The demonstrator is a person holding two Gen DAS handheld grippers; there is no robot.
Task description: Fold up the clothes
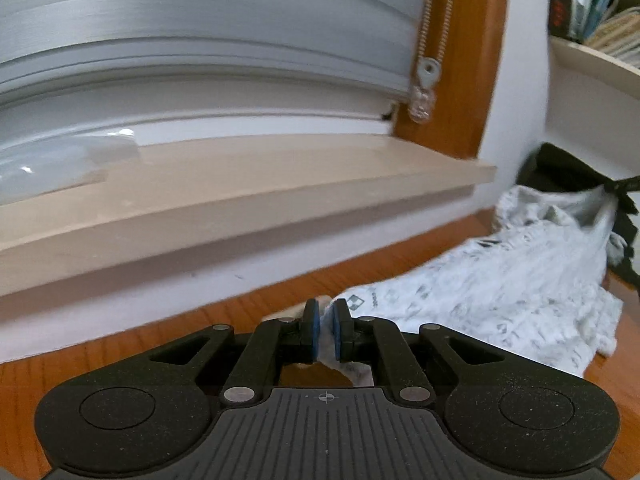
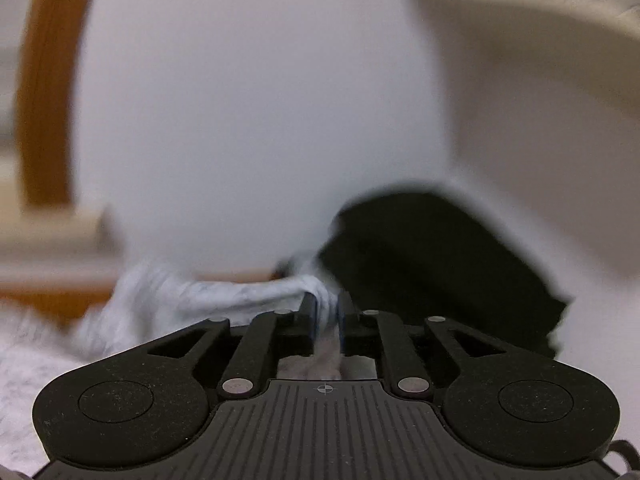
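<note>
Closest up, the left gripper [image 1: 328,312] is pinching a thin edge of the white printed cloth [image 1: 520,280], jaws pressed nearly together with just that sliver of fabric sitting between the blue pads [image 1: 316,326]. A bit of the cloth is hanging down under the jaws too. From there the rest of it is trailing off to the right, lying rumpled on the wooden table [image 1: 120,360], with small grey marks printed all over it.

The right gripper [image 2: 326,316] is doing the same thing on its side: jaws closed tight on a bunched ridge of the cloth [image 2: 224,296], which is stretching away to the left and down into the lower left corner. That whole view is pretty smeared, so the print isn't readable there.

Going further back, something black [image 1: 560,168] is sitting behind the cloth pile against the wall [image 1: 516,80]. In the right view the same black thing [image 2: 440,256] is showing just past the jaws, looks like fabric or a bag, can't tell which.

Past the table in the left view, a beige sill [image 1: 260,184] is sticking out from the wall, with a clear plastic-looking thing [image 1: 52,164] resting at its left end. Above that, a grey blind [image 1: 200,20] is covering the window, its bead chain [image 1: 430,60] hanging along the wooden frame [image 1: 468,60]. Far right, a shelf [image 1: 592,60] is holding some blurry stuff.
</note>
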